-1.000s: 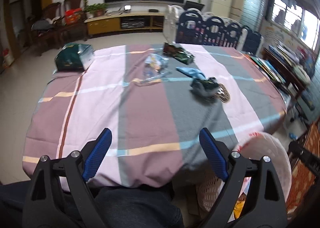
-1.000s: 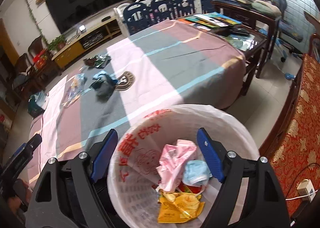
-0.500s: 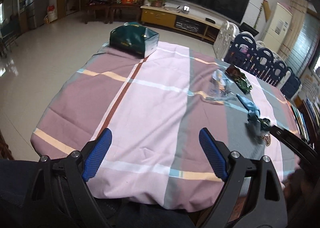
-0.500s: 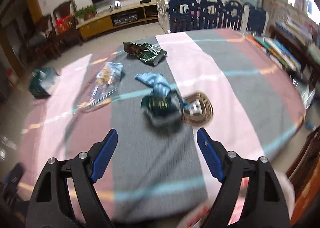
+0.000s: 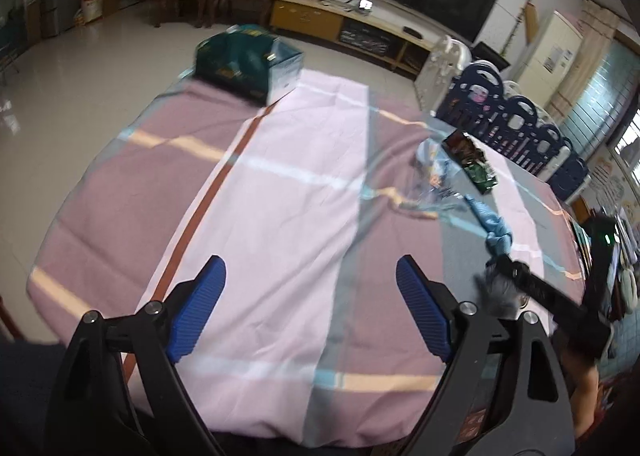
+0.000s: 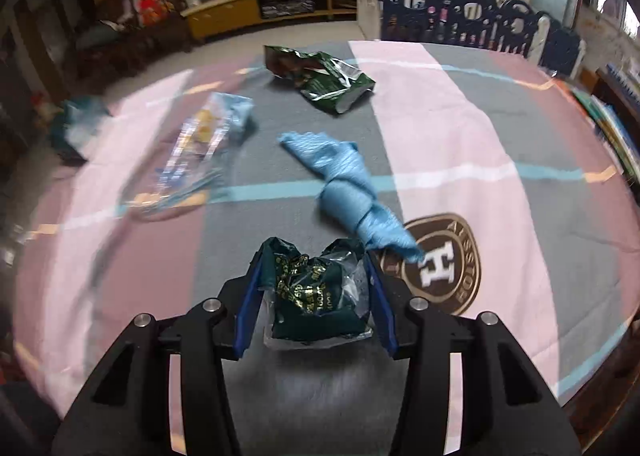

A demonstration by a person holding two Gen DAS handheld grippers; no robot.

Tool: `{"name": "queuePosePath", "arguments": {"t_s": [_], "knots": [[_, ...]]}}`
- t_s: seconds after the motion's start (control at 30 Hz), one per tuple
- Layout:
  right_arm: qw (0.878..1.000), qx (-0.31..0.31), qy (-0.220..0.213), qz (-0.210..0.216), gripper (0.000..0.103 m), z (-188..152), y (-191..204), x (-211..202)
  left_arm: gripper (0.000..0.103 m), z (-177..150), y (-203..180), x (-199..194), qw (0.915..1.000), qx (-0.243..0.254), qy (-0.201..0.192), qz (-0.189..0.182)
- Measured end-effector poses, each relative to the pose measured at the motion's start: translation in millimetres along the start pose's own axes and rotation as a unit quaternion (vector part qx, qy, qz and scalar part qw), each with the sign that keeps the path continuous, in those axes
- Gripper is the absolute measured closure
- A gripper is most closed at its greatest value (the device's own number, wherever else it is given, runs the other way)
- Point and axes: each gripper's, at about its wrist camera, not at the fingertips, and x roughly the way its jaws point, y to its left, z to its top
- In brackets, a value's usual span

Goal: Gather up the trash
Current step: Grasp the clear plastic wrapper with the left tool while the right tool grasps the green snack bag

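Dark green crinkled foil wrapper pinched between just-closing right tongs; twisted blue plastic glove just beyond on striped-cloth worktop. Left tongs wide, empty.

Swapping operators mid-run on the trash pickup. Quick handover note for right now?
Right gripper: jaws have just been closing, pads now against the crumpled dark green foil wrapper, which is not yet lifted off the striped tablecloth.
Left gripper: open, empty, over bare cloth.
Still on the table: twisted light blue plastic bag just beyond the held wrapper, clear plastic packet to its left, green snack bag farther back.
The dark green box at the far corner may not be trash.
The bin is not in view now.
Left: bin the wrapper, then the other three pieces.
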Motion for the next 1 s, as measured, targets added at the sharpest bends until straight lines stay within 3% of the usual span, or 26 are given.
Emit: {"name": "queuePosePath", "arguments": {"t_s": [0.1, 0.3, 0.5, 0.57, 0.6, 0.67, 0.73, 1.0], "knots": [[0.999, 0.006, -0.018, 0.034, 0.055, -16.2, -2.9, -27.0, 0.017, 25.8, -25.0, 12.5, 0.9995, 0.025, -0.006, -0.019], [0.995, 0.046, -0.051, 0.074, 0.054, -53.2, -33.8, -86.5, 0.013, 74.4, -111.1, 88.7, 0.9905, 0.121, 0.025, -0.06], [0.992, 0.091, -0.06, 0.07, 0.054, -90.3, -66.9, -118.3, 0.014, 75.3, -156.8, 176.7, 0.9815, 0.166, 0.091, -0.028], [0.99, 0.105, -0.063, 0.066, 0.054, -97.5, -75.6, -124.8, 0.034, 68.4, -159.5, 192.9, 0.9787, 0.166, 0.113, -0.043], [0.99, 0.11, -0.066, 0.063, 0.054, -99.7, -78.7, -128.1, 0.049, 65.3, -160.5, 196.2, 0.9774, 0.166, 0.12, -0.053], [0.989, 0.113, -0.073, 0.057, 0.054, -100.5, -83.0, -133.7, 0.061, 62.0, -161.6, 190.4, 0.9778, 0.171, 0.104, -0.061], [0.989, 0.115, -0.079, 0.053, 0.054, -100.9, -86.0, -139.5, 0.09, 59.2, -164.3, 180.6, 0.9761, 0.19, 0.088, -0.057], [0.987, 0.127, -0.09, 0.048, 0.054, -109.2, -86.1, -155.7, 0.092, 48.8, -157.1, 75.8, 0.9778, 0.201, -0.009, -0.057]]}}
